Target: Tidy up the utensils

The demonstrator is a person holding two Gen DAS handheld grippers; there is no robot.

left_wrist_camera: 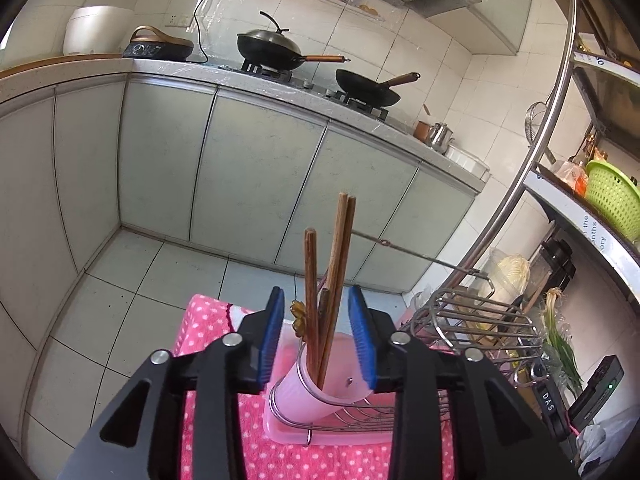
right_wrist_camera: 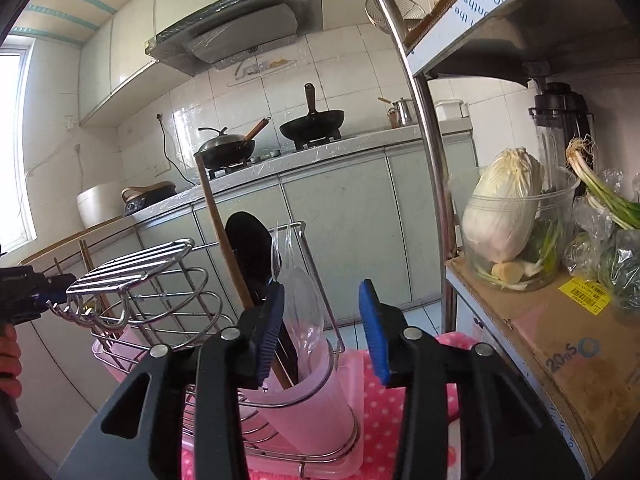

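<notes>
In the left wrist view several wooden chopsticks (left_wrist_camera: 334,276) stand upright in a pink plastic cup (left_wrist_camera: 316,394) held in a wire rack (left_wrist_camera: 472,324). My left gripper (left_wrist_camera: 318,334) is open, its blue pads either side of the chopsticks without touching them. In the right wrist view a second pink cup (right_wrist_camera: 308,396) in the wire rack (right_wrist_camera: 148,284) holds a black spatula (right_wrist_camera: 250,248) with a wooden handle and clear plastic spoons (right_wrist_camera: 302,304). My right gripper (right_wrist_camera: 322,330) is open just above that cup, empty.
The rack stands on a pink tray (left_wrist_camera: 332,436) over a pink dotted cloth (left_wrist_camera: 212,332). A metal shelf post (right_wrist_camera: 424,128) and a shelf with cabbage (right_wrist_camera: 504,208) and scallions stand to the right. A kitchen counter with two woks (left_wrist_camera: 276,48) is behind.
</notes>
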